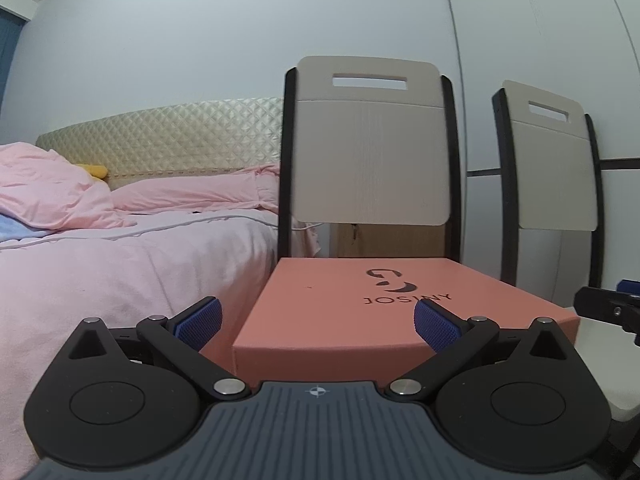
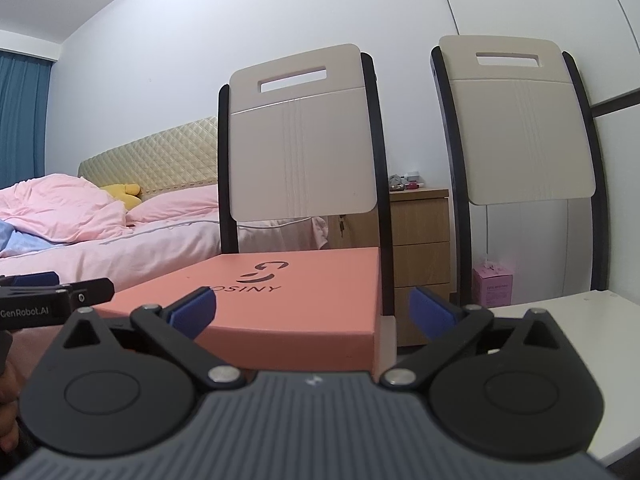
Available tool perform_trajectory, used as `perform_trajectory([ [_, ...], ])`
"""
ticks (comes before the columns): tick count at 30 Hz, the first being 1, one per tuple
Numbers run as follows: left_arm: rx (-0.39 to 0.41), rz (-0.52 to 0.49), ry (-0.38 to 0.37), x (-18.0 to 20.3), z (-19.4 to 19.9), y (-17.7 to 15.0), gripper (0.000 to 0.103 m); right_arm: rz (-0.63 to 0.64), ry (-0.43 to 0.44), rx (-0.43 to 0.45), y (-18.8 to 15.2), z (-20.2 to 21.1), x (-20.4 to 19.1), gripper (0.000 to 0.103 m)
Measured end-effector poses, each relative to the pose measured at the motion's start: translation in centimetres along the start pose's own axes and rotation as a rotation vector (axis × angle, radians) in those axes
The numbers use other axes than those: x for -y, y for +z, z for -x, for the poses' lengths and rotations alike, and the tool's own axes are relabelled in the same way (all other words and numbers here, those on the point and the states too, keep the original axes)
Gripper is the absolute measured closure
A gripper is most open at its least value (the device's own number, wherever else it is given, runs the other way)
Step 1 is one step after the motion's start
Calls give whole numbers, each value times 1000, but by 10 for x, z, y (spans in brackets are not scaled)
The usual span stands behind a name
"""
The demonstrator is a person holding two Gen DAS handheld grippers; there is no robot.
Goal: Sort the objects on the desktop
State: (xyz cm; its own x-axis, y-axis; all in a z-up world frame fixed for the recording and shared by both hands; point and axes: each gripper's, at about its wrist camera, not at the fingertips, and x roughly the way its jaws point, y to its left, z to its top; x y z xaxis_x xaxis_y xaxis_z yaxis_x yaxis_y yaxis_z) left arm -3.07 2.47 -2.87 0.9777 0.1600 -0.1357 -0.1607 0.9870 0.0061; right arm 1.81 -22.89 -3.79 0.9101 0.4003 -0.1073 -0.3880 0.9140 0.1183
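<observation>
A flat salmon-pink box (image 1: 352,312) with a dark logo on its lid lies on the white table (image 1: 596,344), close in front of both grippers. My left gripper (image 1: 317,322) is open, and its blue pads (image 1: 200,318) stand wide apart before the box's near edge without touching it. In the right wrist view the same box (image 2: 288,308) sits ahead and slightly left. My right gripper (image 2: 313,311) is open wide, with nothing pressed between its pads (image 2: 430,312). Each gripper shows at the edge of the other's view: the right gripper (image 1: 612,308) and the left gripper (image 2: 52,300).
Two cream chair backs with black frames (image 2: 300,140) (image 2: 520,120) rise behind the table. A bed with pink bedding (image 1: 100,248) lies to the left. A wooden nightstand (image 2: 420,240) and a small pink carton (image 2: 492,286) stand behind. A bare stretch of the table (image 2: 560,320) lies to the right.
</observation>
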Motion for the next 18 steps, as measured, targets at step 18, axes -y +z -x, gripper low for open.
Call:
perform_trajectory([
  [18, -1, -10, -11, 1, -1, 0, 0, 21, -21, -10, -1, -3, -3, 0],
])
